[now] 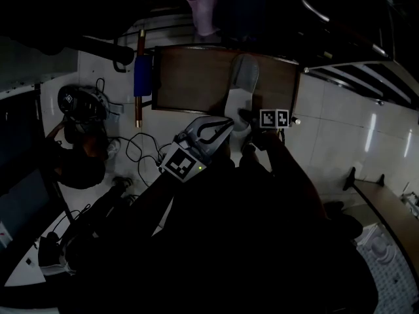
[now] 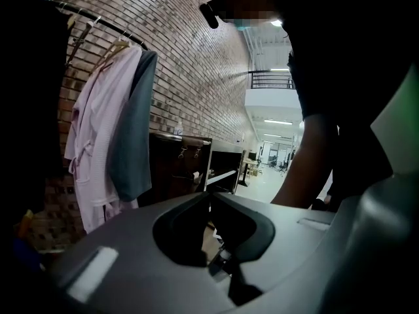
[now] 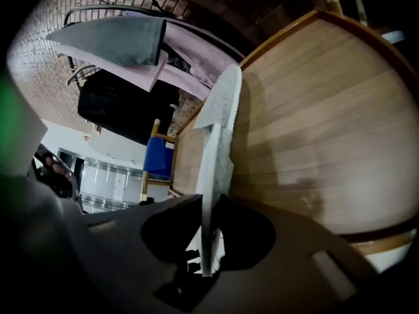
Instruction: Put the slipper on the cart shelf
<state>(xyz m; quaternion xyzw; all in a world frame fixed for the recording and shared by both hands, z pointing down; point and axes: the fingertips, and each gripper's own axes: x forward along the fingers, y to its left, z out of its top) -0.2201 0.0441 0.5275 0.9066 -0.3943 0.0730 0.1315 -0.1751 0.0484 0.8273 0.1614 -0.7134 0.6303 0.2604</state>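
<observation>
A pale grey slipper point(image 1: 242, 84) lies lengthwise on the brown wooden cart shelf point(image 1: 190, 77), its heel end toward me. My right gripper point(image 1: 246, 120) is at that heel end. In the right gripper view the slipper point(image 3: 216, 129) stands on edge along the wooden shelf point(image 3: 314, 110), and the right gripper point(image 3: 208, 208) has its jaws shut on the thin sole. My left gripper point(image 1: 221, 128) hovers just left of the slipper's heel, in front of the shelf edge. In its own view the left gripper point(image 2: 209, 198) has its jaws together with nothing between them.
A blue roll on a wooden frame point(image 1: 142, 77) stands left of the cart. Cables point(image 1: 137, 149) and dark gear lie on the white tiled floor. A clothes rail with a pink robe point(image 2: 98, 142) runs along the brick wall, beside a dark cabinet point(image 2: 180, 162).
</observation>
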